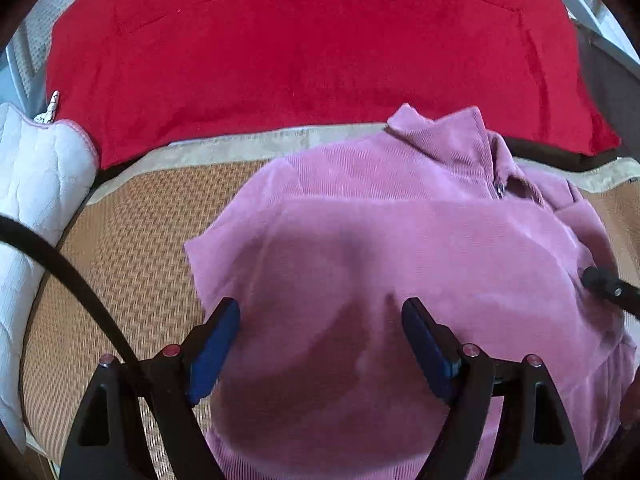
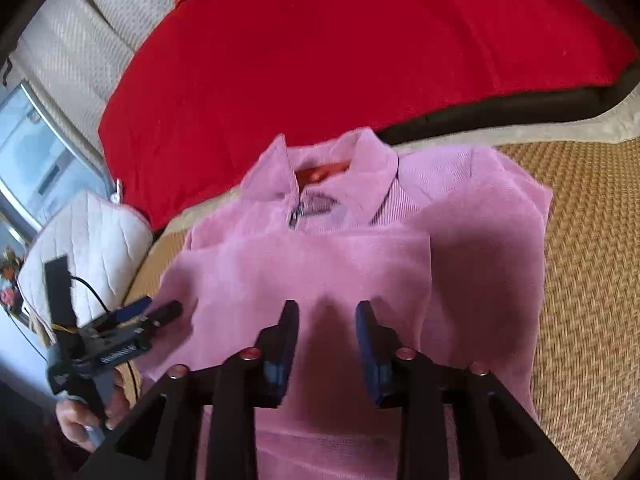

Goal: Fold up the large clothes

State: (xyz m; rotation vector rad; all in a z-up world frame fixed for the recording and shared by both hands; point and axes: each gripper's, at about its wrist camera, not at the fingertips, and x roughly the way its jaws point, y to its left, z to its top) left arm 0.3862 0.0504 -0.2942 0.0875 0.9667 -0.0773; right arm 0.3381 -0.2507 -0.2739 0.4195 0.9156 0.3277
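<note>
A pink corduroy top (image 1: 400, 240) with a collar and a short zip lies folded on the woven mat (image 1: 140, 240), collar pointing away from me. My left gripper (image 1: 320, 308) hovers open over the top's near left part, nothing between its blue pads. In the right wrist view the top (image 2: 320, 264) shows a folded-over panel across its chest. My right gripper (image 2: 328, 308) stands just above that panel, jaws apart with a narrow gap; a small pucker of cloth lies under the gap, unpinched. The left gripper (image 2: 160, 310) shows at the garment's left edge, held by a hand (image 2: 80, 420).
A red blanket (image 1: 300, 60) covers the surface behind the top. A white quilted cushion (image 1: 36, 184) lies at the left. A black cable (image 1: 60, 264) crosses the left of the mat. Bare mat (image 2: 592, 240) extends to the right of the garment.
</note>
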